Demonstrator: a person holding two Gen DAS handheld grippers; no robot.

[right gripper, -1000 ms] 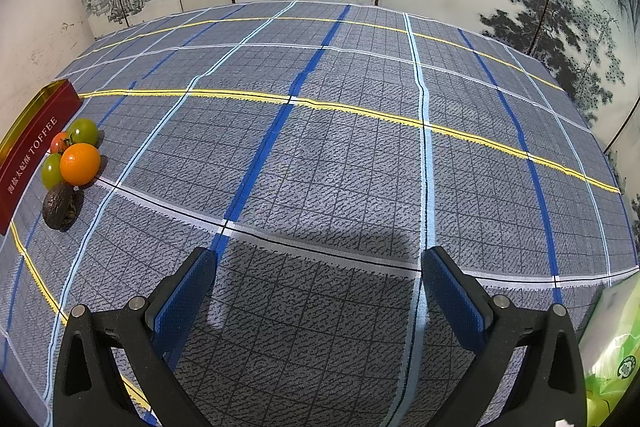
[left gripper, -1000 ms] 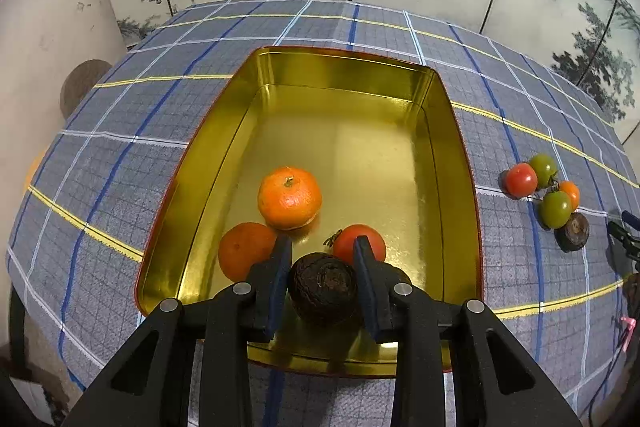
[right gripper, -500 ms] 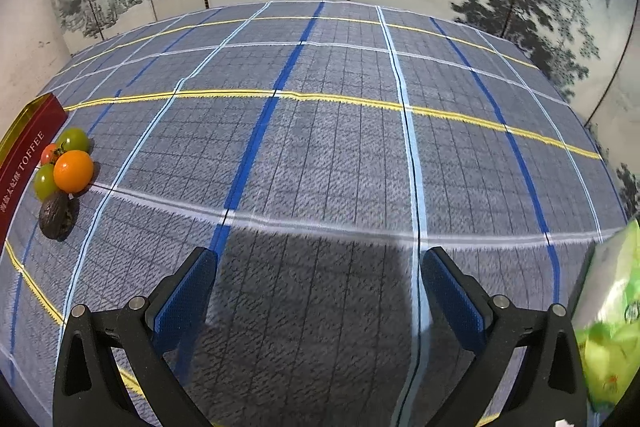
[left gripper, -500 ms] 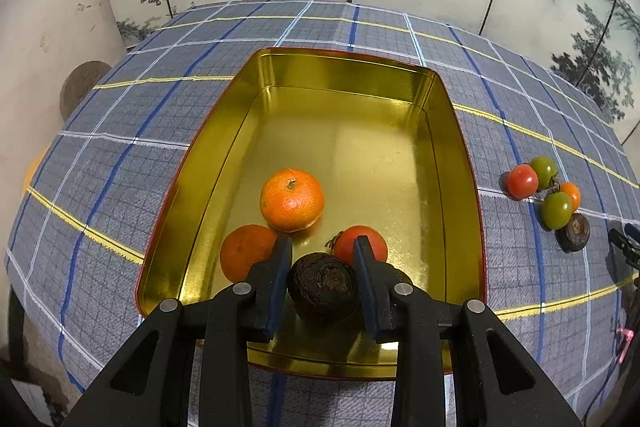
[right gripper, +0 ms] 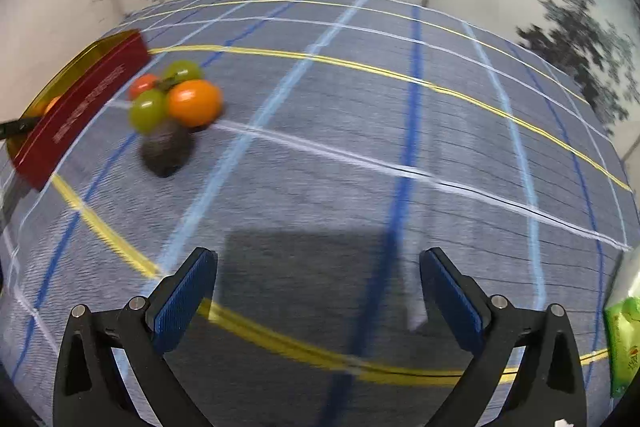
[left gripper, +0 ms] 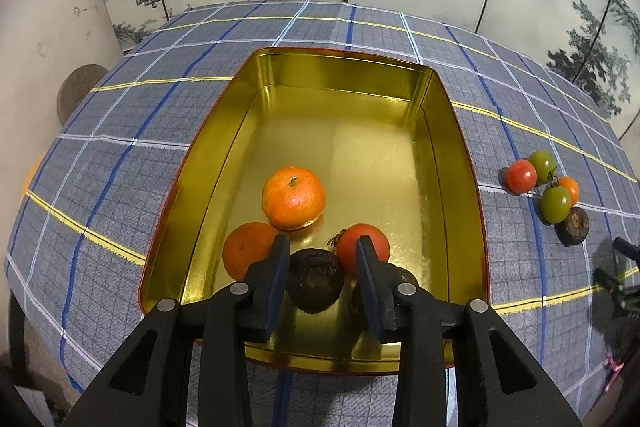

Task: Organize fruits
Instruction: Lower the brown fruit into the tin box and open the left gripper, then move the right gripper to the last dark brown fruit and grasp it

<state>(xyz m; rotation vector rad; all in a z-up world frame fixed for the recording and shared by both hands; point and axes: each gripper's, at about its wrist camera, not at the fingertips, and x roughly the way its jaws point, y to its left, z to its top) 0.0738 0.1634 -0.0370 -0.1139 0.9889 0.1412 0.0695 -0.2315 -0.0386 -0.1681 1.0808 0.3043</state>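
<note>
a dark wrinkled fruit [left gripper: 315,285] sits low in the middle of the left wrist frame, between the two pads of the left gripper [left gripper: 323,283]. the jaws look parted slightly, with a sliver of space beside each pad, so the fruit seems let go on the floor of the gold tin [left gripper: 456,155]. just above it in the tin lie a tangerine [left gripper: 293,197], an orange [left gripper: 246,249] and a red tomato [left gripper: 366,247]. at the right edge, on the plaid tablecloth [left gripper: 120,155], a cluster of small tomatoes [left gripper: 538,179] rests with another dark fruit [left gripper: 573,225]. in the blurred right wrist frame, the right gripper [right gripper: 318,285] hangs wide open over the cloth, the cluster at upper left.
</note>
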